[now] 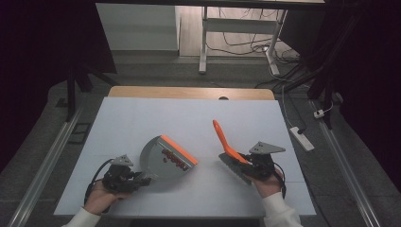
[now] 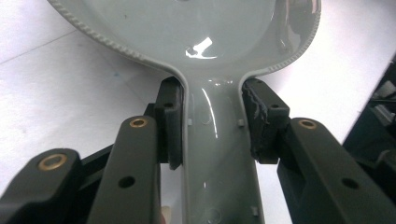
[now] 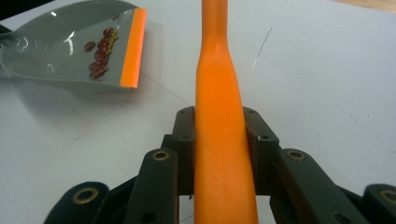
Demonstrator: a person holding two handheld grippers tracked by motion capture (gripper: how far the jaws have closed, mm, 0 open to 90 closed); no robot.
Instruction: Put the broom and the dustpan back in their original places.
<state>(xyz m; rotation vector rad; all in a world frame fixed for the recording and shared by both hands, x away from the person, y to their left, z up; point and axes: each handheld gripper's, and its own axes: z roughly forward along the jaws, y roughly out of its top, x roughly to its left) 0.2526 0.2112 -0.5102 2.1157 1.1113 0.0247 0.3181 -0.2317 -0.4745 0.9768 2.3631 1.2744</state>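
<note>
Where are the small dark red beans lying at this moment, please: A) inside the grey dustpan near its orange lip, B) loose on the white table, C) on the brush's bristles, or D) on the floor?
A: the beans lie clustered inside the dustpan, just behind its orange lip.

On the white table [image 1: 189, 118], the left gripper [image 1: 142, 181] at lower left of the frame clamps the handle of a grey dustpan [image 1: 163, 163], whose orange lip points toward frame centre with small dark red bits lying just behind it. At lower right, the right gripper [image 1: 242, 166] clasps an orange-handled brush [image 1: 226, 144], handle slanting toward upper left, bristle head low beside the hand.
</note>
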